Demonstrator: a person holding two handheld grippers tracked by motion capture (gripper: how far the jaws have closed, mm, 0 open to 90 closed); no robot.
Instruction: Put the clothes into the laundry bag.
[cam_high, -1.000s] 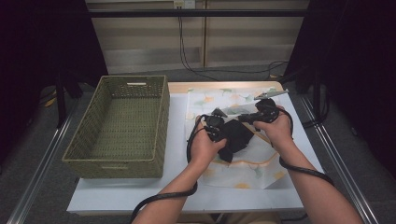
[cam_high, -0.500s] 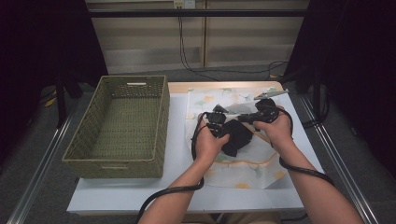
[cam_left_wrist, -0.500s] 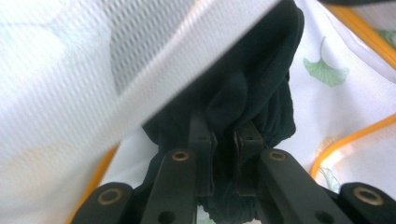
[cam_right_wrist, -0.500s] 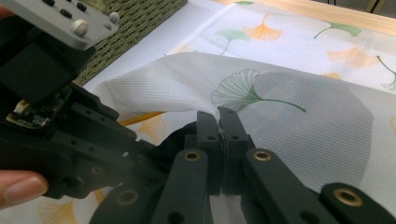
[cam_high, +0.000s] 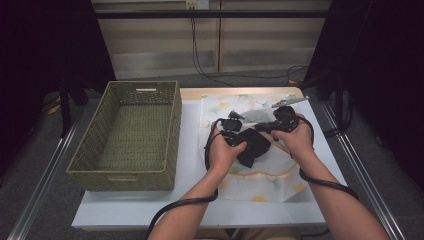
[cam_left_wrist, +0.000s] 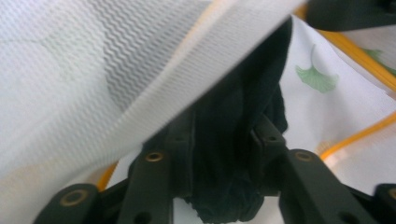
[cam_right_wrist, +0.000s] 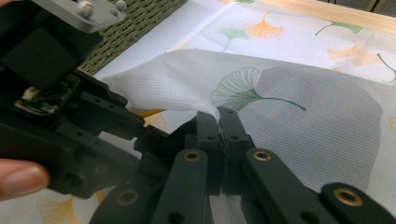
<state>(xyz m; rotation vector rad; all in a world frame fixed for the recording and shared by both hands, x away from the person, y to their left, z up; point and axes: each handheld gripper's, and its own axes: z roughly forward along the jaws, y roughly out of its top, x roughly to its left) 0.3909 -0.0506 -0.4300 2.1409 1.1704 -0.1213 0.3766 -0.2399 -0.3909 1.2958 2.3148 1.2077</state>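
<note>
A white mesh bag printed with ginkgo leaves (cam_high: 260, 112) lies flat on the table. A black cloth (cam_high: 255, 147) sits at its middle, between my two grippers. My left gripper (cam_high: 236, 134) is shut on the black cloth (cam_left_wrist: 224, 154), whose dark folds bulge between the jaws (cam_left_wrist: 224, 135) under a raised flap of the bag (cam_left_wrist: 116, 70). My right gripper (cam_high: 267, 127) is shut on the bag's white mesh edge (cam_right_wrist: 187, 88) and holds it lifted, its jaws (cam_right_wrist: 218, 119) pressed together. The left gripper (cam_right_wrist: 60, 93) sits close beside it.
An empty woven basket (cam_high: 125, 130) stands on the table's left half, and its rim (cam_right_wrist: 135, 28) is just beyond the bag. Both grippers' black cables (cam_high: 320, 180) trail toward the table's near edge. A wooden strip (cam_high: 240, 91) runs along the far edge.
My left hand and gripper have shifted slightly right, toward the right gripper, with the black cloth in it. The right gripper has kept its place on the bag's edge.
</note>
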